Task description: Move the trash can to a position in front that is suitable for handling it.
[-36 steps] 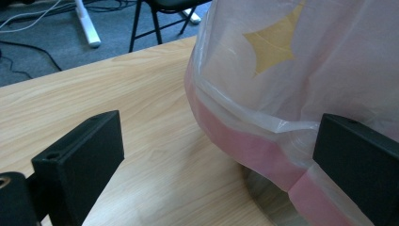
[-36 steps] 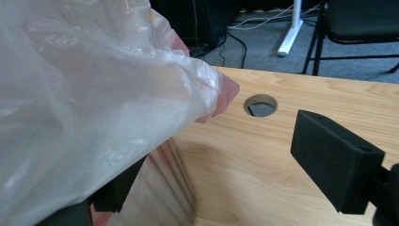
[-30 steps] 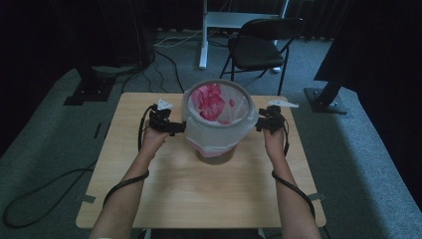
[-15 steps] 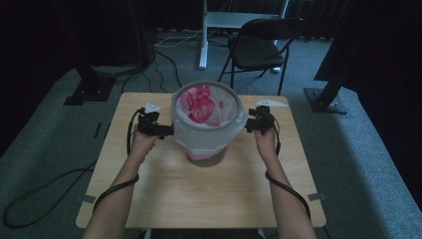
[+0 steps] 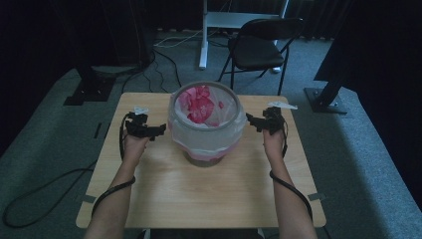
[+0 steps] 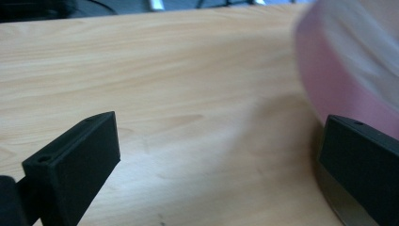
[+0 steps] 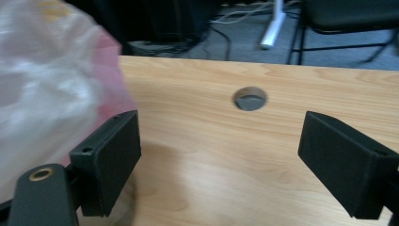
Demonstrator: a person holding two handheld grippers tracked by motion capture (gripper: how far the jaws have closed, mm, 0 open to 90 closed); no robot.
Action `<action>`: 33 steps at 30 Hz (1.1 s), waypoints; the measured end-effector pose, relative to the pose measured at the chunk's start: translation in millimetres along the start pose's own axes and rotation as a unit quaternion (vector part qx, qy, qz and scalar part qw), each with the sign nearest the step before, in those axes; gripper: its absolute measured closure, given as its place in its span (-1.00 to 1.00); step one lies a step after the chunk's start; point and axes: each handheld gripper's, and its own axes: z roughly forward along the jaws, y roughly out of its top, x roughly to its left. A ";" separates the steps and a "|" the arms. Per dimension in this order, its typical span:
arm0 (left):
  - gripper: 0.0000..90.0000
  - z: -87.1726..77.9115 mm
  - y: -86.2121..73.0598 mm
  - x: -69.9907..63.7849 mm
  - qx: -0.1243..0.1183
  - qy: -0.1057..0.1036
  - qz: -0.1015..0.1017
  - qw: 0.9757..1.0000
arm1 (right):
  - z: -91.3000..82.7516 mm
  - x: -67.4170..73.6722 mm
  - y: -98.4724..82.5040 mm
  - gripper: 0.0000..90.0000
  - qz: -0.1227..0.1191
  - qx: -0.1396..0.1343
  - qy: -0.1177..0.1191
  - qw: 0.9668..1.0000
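One wooden surface [image 5: 199,199] carries everything here, and near its middle, slightly toward the far edge, stands a round bin [image 5: 203,160], upright on its base. A thin translucent bag [image 5: 209,133] is folded over the rim and hangs loosely down the sides, with crumpled pink stuff [image 5: 198,105] lying inside. The left gripper [image 5: 158,130] sits just beside the bin's left flank and the right gripper [image 5: 251,121] just beside its right. In the left gripper view the fingers [image 6: 75,165] stand wide apart with only bare wood between them, one of them close against the bin's foot. In the right gripper view the fingers [image 7: 110,155] are likewise released; they have just been opening, nothing lies between them, and one rests next to the bag's film, with the small cable hole [image 7: 250,99] ahead. The step in hand looks like letting go of the bin. To do it well, each hand should draw straight outward, away from the wall, keeping the fingers spread so no fold of plastic catches. Both sides should leave evenly, or the light bin may be dragged or tipped.
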 end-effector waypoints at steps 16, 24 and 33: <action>-1.00 9.9 29.2 -29.9 -0.010 -0.047 0.029 0.998 | 19.2 35.0 26.8 -0.71 -0.025 0.000 0.091 0.995; -1.00 7.7 28.9 -33.5 -0.010 -0.056 0.036 0.998 | 20.9 35.9 25.7 -0.67 -0.016 0.019 0.104 0.994; -1.00 -0.2 23.0 -33.6 -0.002 -0.057 0.057 0.997 | 16.3 39.4 22.0 -0.64 -0.021 0.022 0.121 0.992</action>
